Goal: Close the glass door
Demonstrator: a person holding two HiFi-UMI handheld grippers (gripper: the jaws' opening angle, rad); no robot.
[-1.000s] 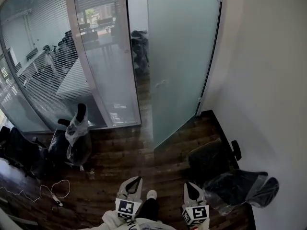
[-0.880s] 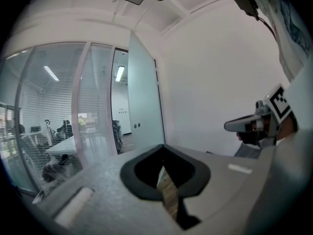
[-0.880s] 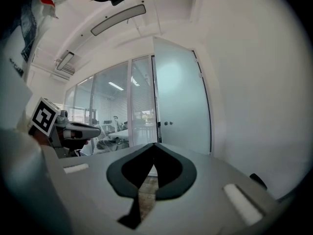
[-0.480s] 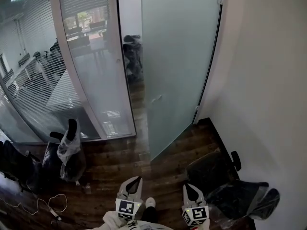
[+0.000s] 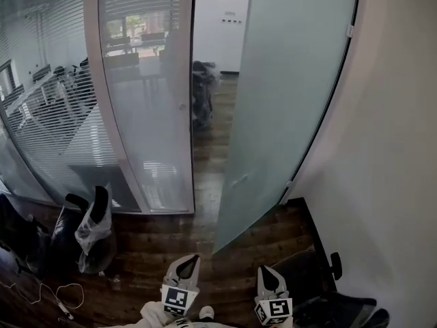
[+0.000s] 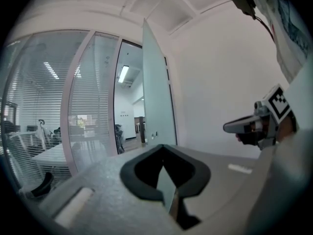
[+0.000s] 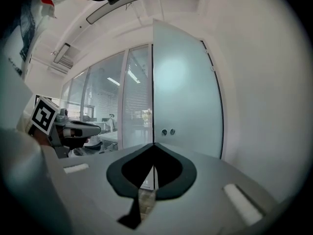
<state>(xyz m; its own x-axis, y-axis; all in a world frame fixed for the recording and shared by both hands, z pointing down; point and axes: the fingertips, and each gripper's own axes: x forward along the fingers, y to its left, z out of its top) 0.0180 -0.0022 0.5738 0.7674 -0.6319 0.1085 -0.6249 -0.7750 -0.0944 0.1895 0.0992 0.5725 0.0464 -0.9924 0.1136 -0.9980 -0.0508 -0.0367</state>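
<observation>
The frosted glass door [image 5: 287, 101] stands open, swung inward toward the white wall at the right, with its free edge nearest me. Its small lock fitting [image 5: 239, 181] sits low on the panel. The doorway gap [image 5: 208, 101] shows a room beyond. Both grippers are low in the head view, pointing at the door and well short of it. My left gripper [image 5: 192, 258] is shut and holds nothing; so is my right gripper [image 5: 261, 269]. In the right gripper view the door [image 7: 186, 97] and its two lock knobs [image 7: 168, 131] lie straight beyond the shut gripper [image 7: 154, 144]. In the left gripper view, the door's edge [image 6: 145, 82] rises above the shut gripper [image 6: 163, 146].
A glass partition with blinds [image 5: 48, 108] and a fixed frosted pane [image 5: 153, 115] stand left of the doorway. A plastic-wrapped chair [image 5: 92, 227] and a floor cable [image 5: 48, 296] lie at the lower left. A black chair [image 5: 307, 268] stands at the lower right by the white wall [image 5: 389, 149].
I have moved toward the door, which now looms larger and nearer. The chairs have slid down and out toward the frame's edges. Both grippers stay shut, side by side.
</observation>
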